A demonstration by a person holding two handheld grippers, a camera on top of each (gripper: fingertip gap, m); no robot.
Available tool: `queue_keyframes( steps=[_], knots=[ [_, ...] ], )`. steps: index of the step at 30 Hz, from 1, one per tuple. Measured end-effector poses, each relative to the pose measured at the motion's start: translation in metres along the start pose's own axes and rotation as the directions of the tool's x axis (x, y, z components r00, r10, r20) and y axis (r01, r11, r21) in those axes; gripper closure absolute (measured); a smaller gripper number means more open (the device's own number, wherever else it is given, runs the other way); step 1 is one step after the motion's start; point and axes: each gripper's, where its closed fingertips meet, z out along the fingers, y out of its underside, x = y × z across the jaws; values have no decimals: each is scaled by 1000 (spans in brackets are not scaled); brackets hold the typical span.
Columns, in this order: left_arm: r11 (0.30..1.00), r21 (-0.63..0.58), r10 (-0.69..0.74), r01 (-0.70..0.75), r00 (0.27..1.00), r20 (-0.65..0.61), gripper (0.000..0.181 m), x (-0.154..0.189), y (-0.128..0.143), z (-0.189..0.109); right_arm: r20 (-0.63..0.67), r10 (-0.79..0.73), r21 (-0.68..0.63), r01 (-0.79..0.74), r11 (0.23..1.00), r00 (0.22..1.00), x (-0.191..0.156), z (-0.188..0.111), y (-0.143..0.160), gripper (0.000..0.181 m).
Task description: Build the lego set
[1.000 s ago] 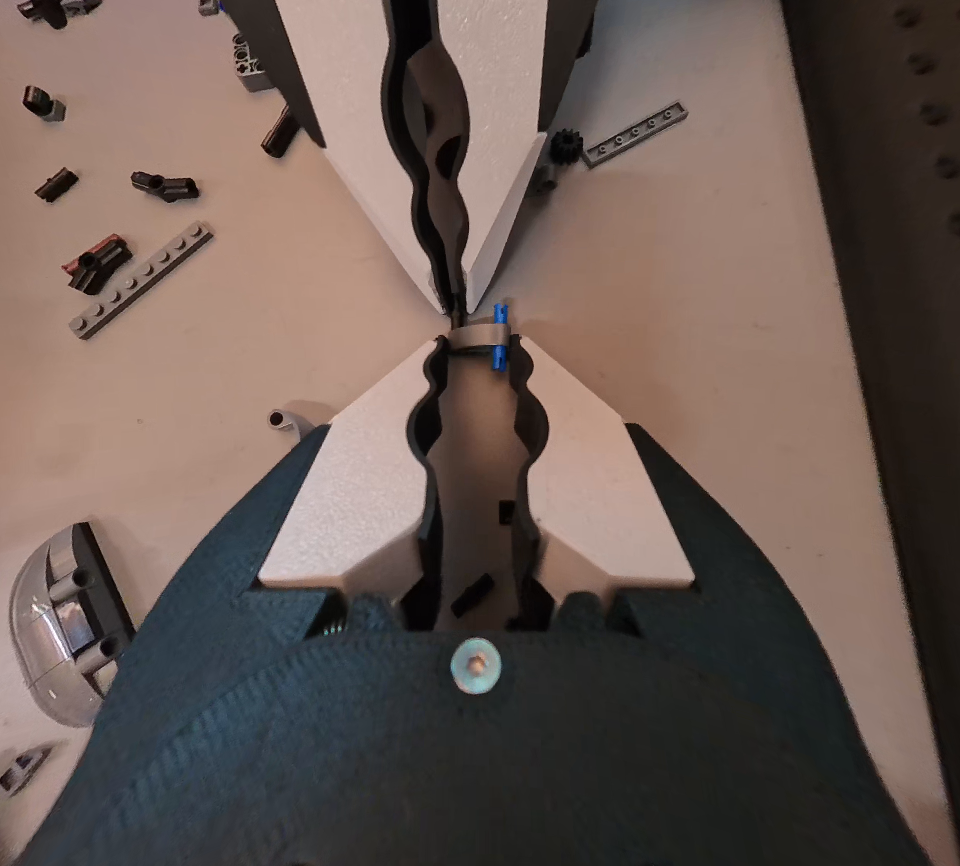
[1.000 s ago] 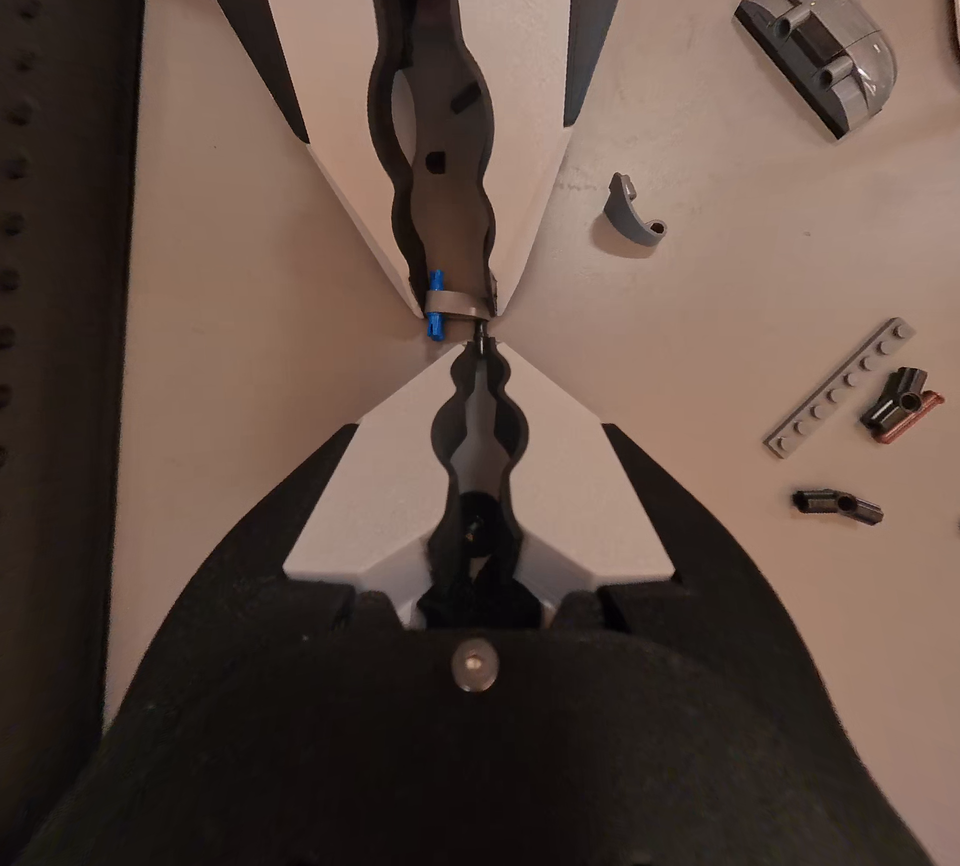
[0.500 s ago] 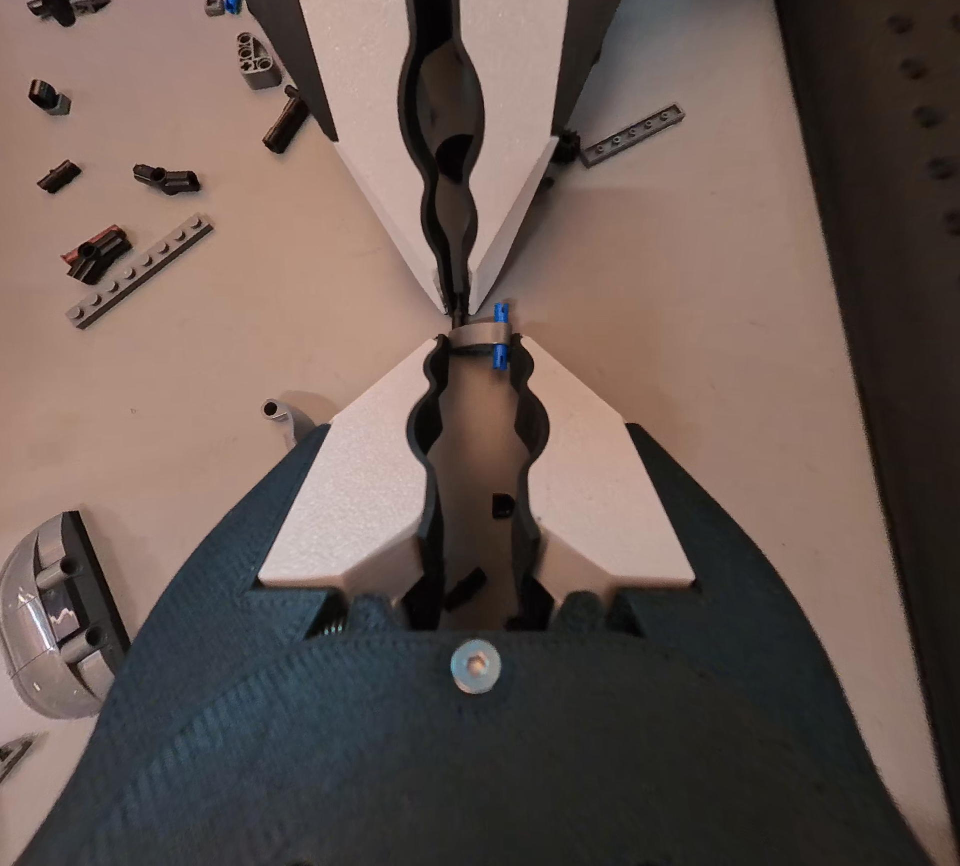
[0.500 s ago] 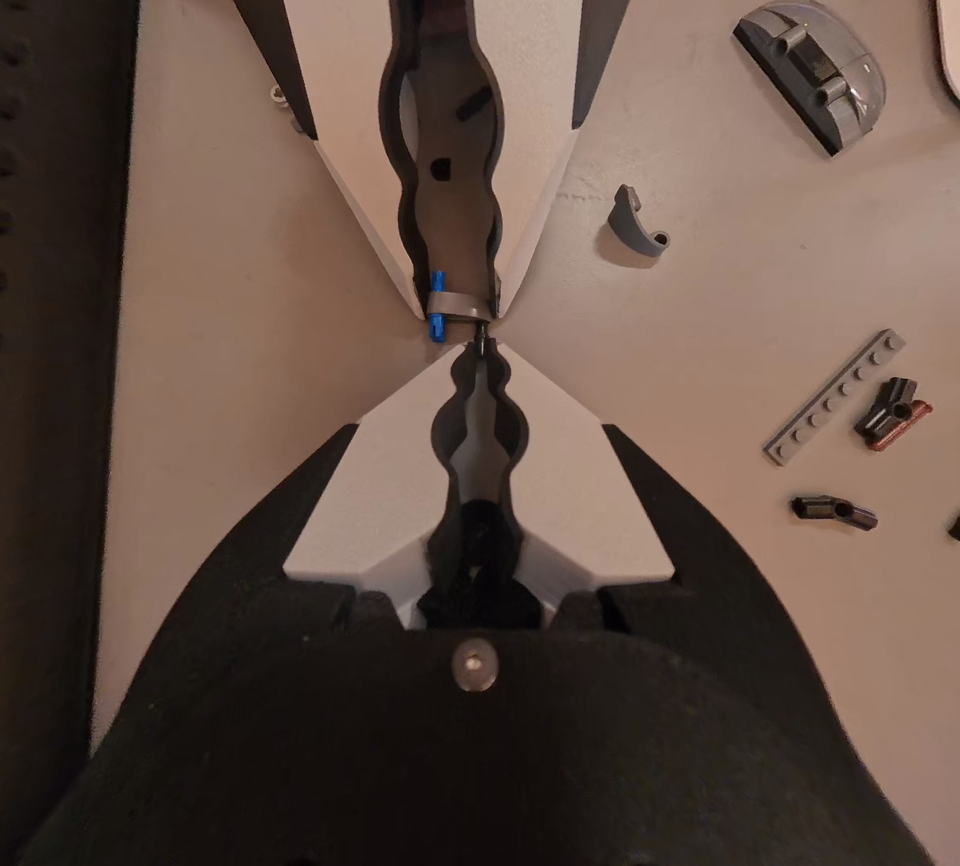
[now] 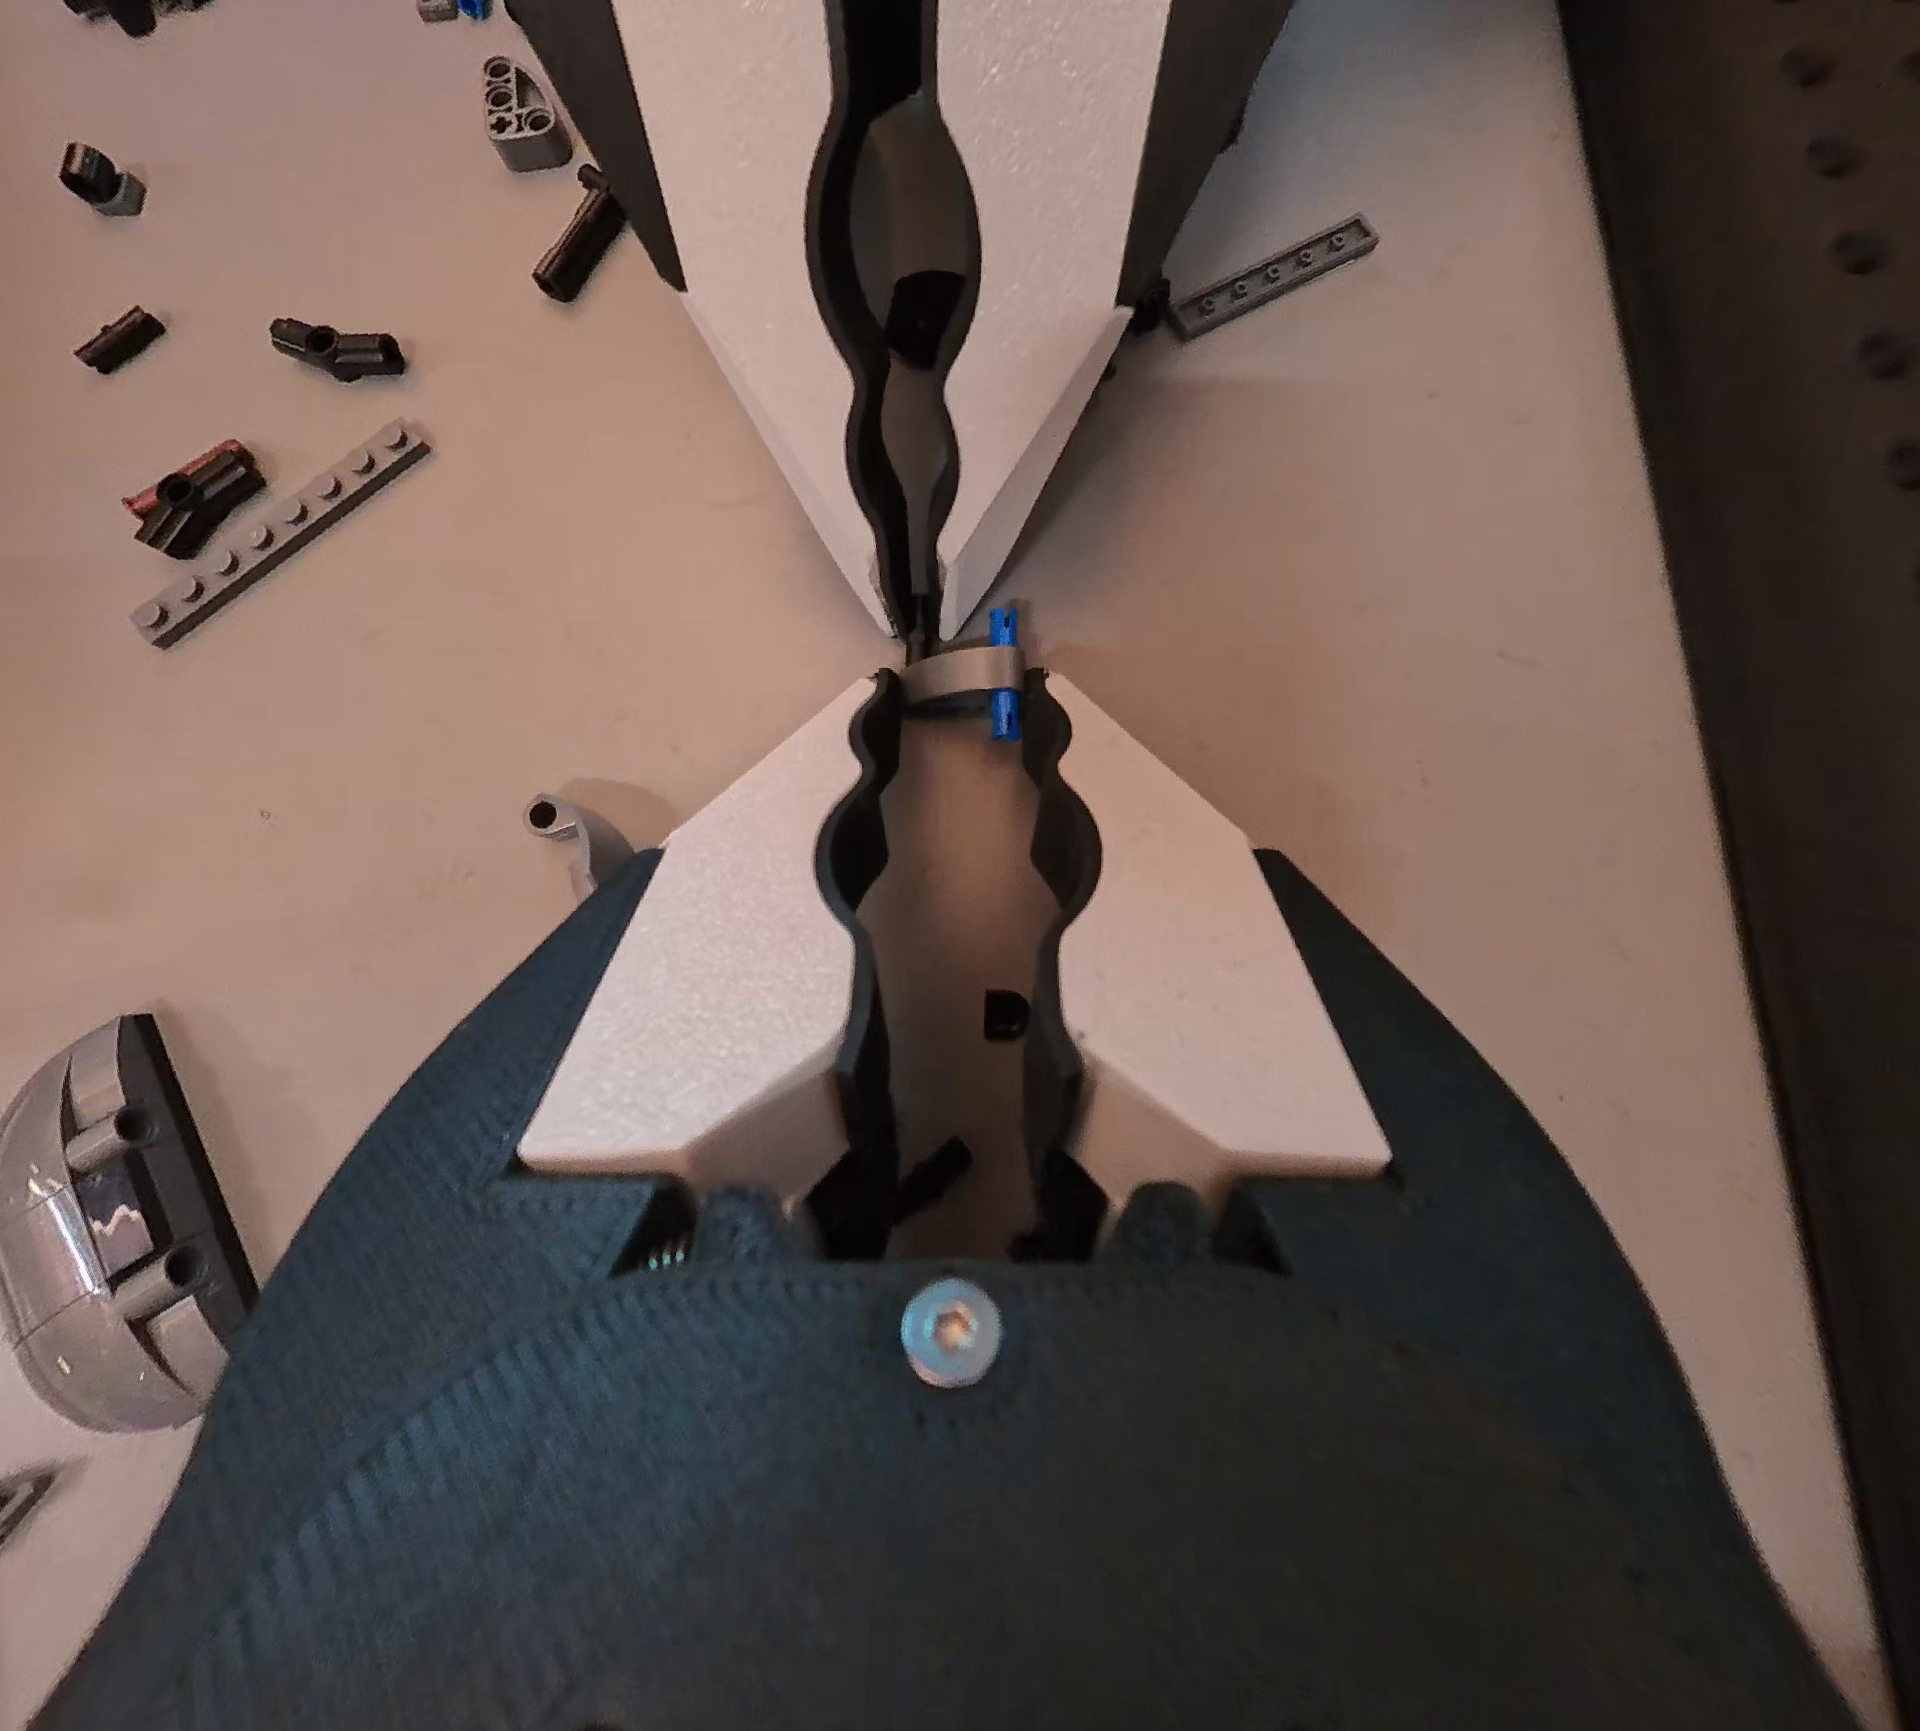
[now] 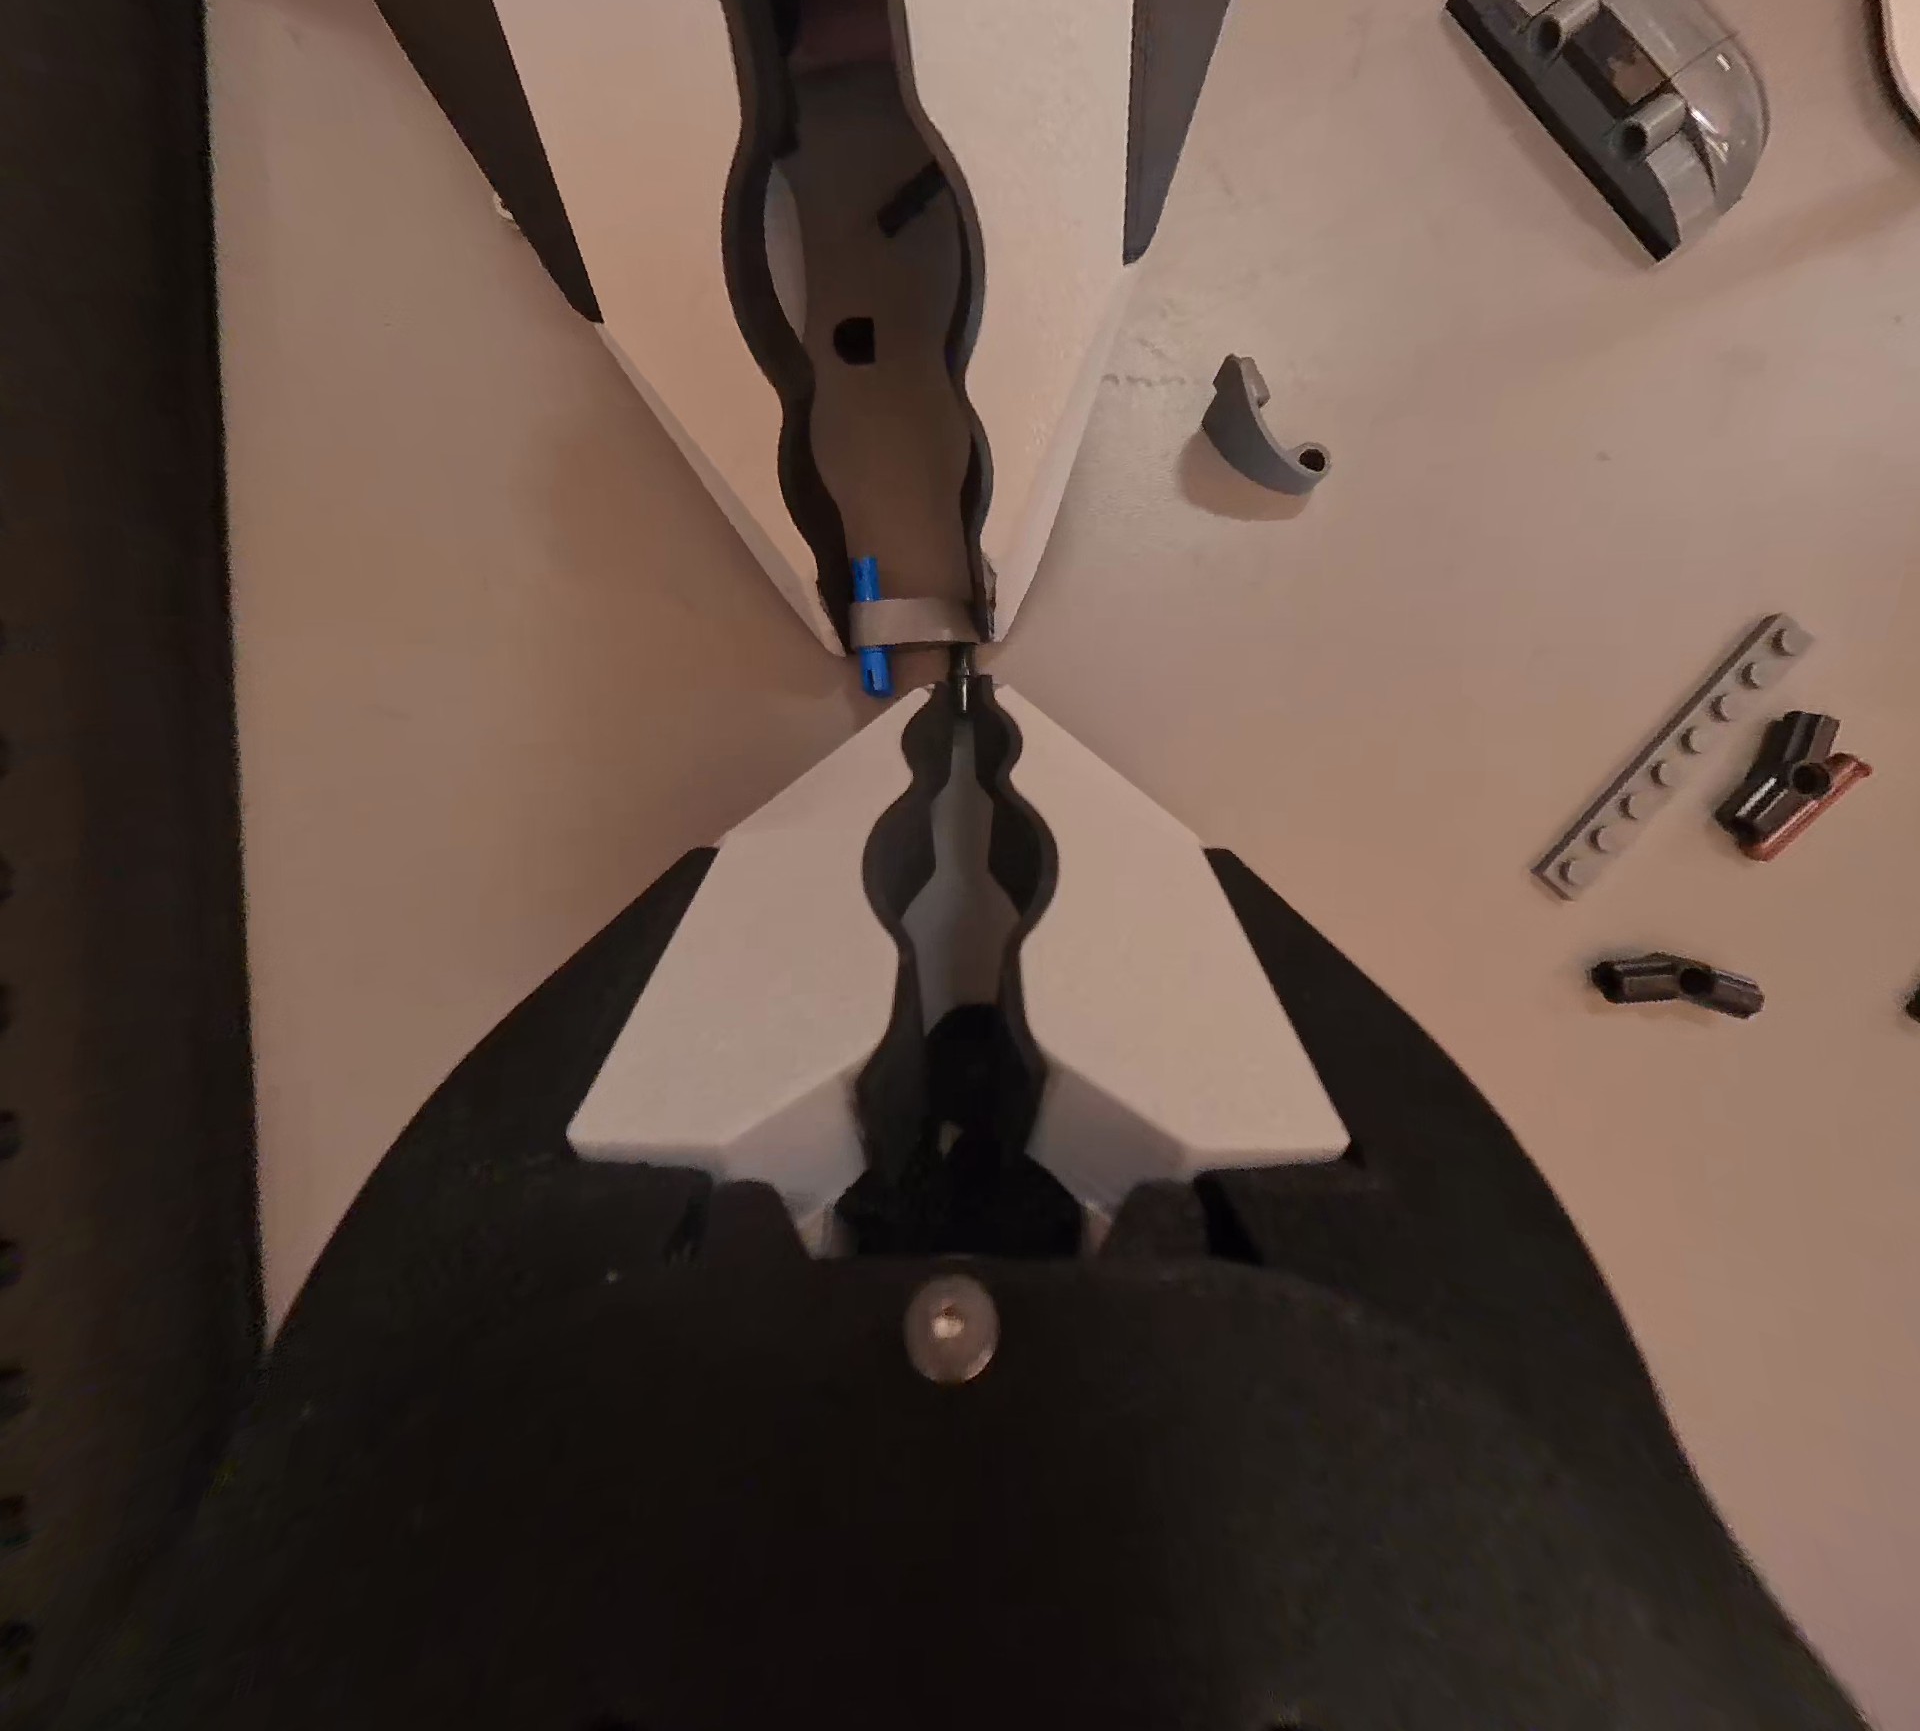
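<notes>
Left claw [image 5: 961,679]: dark teal ribbed printed shell, white wedge fingers [image 5: 727,964], wavy dark inner pads, silver screw [image 5: 951,1347]. Right claw [image 6: 961,694]: black shell, same white fingers.

The left claw [image 5: 961,679] and right claw [image 6: 961,694] meet tip to tip, head-on above the surface, the left one's jaws held part-way apart around a small piece, the right one's pinched nearly closed on a thin pin.

My left gripper [image 5: 961,689] meets my right gripper [image 6: 961,694] tip to tip above the counter [image 5: 1299,642]; loose pieces lie to my left gripper's left, a studded plate [image 5: 281,533] among them.
</notes>
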Motion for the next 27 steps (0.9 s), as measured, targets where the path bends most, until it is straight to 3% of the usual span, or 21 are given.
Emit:
queue_keyframes(
  steps=[20,23,27],
  knots=[
    [1000,26,-3,3,1000,-9,160,0,-6,0,47,-4,50,2,999,999,1,-2,2,179],
    [994,113,-13,15,1000,-20,160,1,-20,-6,52,-4,49,2,999,999,2,-3,2,179],
    [998,52,20,-20,1000,-11,160,4,-13,0,49,-6,41,4,999,999,2,-3,3,179]
  ],
)
